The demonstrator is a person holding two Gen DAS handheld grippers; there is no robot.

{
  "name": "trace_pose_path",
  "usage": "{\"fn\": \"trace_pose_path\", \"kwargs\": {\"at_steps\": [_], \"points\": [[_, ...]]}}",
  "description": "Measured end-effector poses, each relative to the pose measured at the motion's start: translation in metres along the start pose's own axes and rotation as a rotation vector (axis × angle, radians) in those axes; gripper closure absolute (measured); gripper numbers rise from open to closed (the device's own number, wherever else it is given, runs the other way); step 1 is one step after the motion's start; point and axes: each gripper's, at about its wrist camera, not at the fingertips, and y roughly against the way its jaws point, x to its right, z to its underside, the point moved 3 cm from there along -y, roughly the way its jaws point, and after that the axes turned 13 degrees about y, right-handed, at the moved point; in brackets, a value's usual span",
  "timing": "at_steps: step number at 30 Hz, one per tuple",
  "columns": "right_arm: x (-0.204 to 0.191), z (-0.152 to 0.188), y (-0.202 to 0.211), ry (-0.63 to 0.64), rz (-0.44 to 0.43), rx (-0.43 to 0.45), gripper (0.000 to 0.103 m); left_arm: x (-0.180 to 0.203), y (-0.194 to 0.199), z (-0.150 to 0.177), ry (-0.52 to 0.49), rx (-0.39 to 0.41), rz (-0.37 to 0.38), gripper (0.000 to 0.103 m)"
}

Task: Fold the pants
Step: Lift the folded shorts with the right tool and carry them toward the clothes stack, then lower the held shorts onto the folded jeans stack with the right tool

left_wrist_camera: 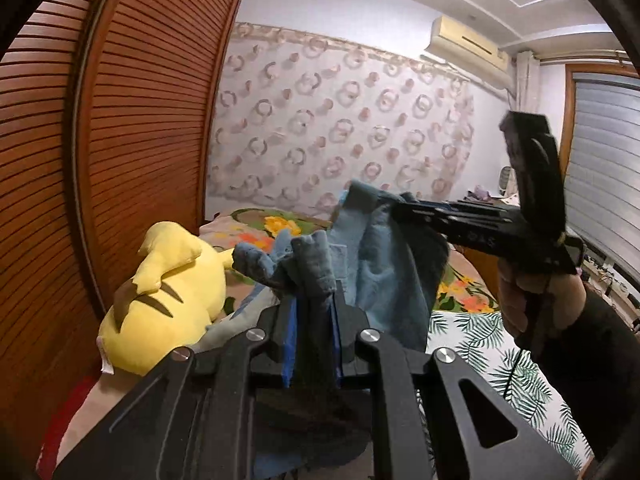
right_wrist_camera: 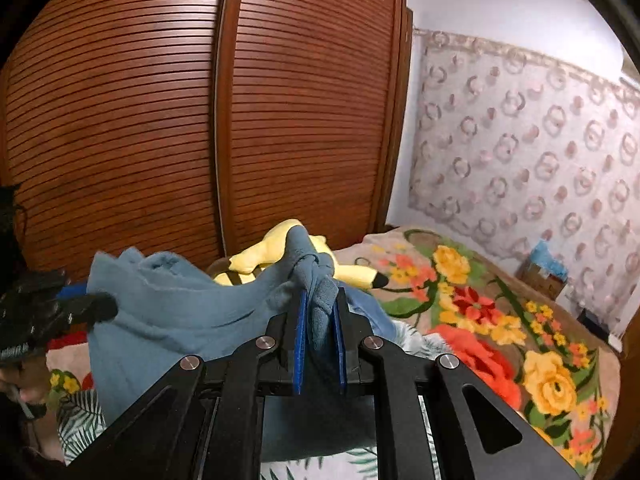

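Left gripper (left_wrist_camera: 314, 312) and right gripper (right_wrist_camera: 320, 320), each low at frame centre, both pinch bunched blue pants (right_wrist_camera: 172, 308), lifted above the floral bed (right_wrist_camera: 480, 320). Folding seems barely begun; the flattening and creasing probably remain.

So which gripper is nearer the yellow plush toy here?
Left. The left gripper, shut on the blue pants, sits right beside the yellow plush toy; the right gripper grips the pants further from it.

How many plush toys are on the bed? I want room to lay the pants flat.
1: a yellow plush toy lies on the bed by the wooden wardrobe, just beyond the lifted pants. Others may be hidden behind the fabric.
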Motion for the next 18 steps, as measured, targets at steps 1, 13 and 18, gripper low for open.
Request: {"fn": "trace_pose_path", "kwargs": {"at_steps": [1,13,18], "points": [[0.002,-0.002,-0.003,0.002,-0.003,-0.001,0.091,-0.001,0.002,0.001,0.004,0.006,-0.004,0.088],[0.005,-0.007,-0.025,-0.004,-0.053,-0.025,0.091,-0.015,-0.003,0.009,0.010,-0.014,-0.090,0.082],[0.006,-0.009,-0.033,-0.016,-0.057,-0.033,0.091,-0.016,-0.001,0.009,-0.002,-0.016,-0.101,0.078]]}}
